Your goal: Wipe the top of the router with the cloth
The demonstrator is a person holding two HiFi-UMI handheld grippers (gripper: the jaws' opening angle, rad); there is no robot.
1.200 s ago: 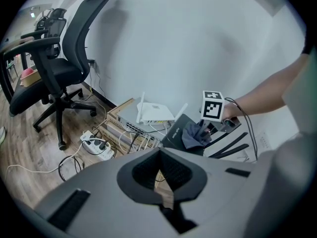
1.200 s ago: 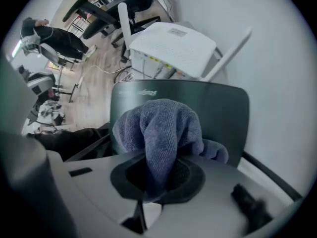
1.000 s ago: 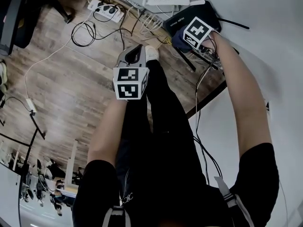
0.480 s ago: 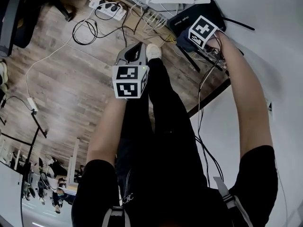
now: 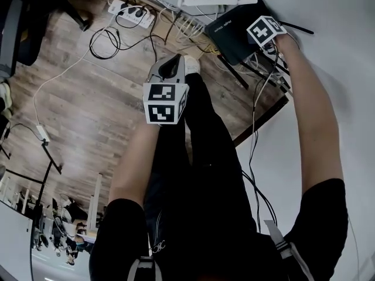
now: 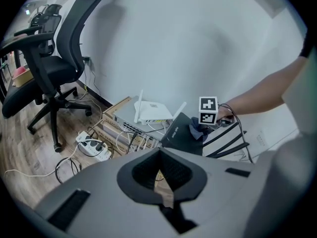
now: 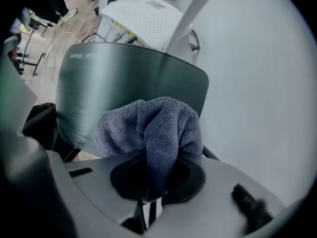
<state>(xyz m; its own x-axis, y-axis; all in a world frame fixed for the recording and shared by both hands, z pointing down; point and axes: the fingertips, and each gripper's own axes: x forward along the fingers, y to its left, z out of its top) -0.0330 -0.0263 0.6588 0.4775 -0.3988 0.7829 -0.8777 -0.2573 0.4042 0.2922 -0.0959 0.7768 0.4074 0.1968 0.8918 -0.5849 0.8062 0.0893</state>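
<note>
Bunched grey cloth point(image 7: 148, 128) on black router point(image 7: 124, 83)

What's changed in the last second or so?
The right gripper slid the cloth across the top of the router, rightward in the head view, toward the wall. It took hold of nothing new and stays shut on the cloth. The left gripper stayed shut, empty and raised, and the router stayed put.

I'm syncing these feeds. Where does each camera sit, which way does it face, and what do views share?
Head view: on the head, facing steeply down at the floor; shows both arms and the legs.
Left gripper view: on the left gripper, facing the wall, chair and white router; shows the right forearm.
Right gripper view: on the right gripper, close over the black router, cloth in its jaws.
Shared: all three show the black router.
</note>
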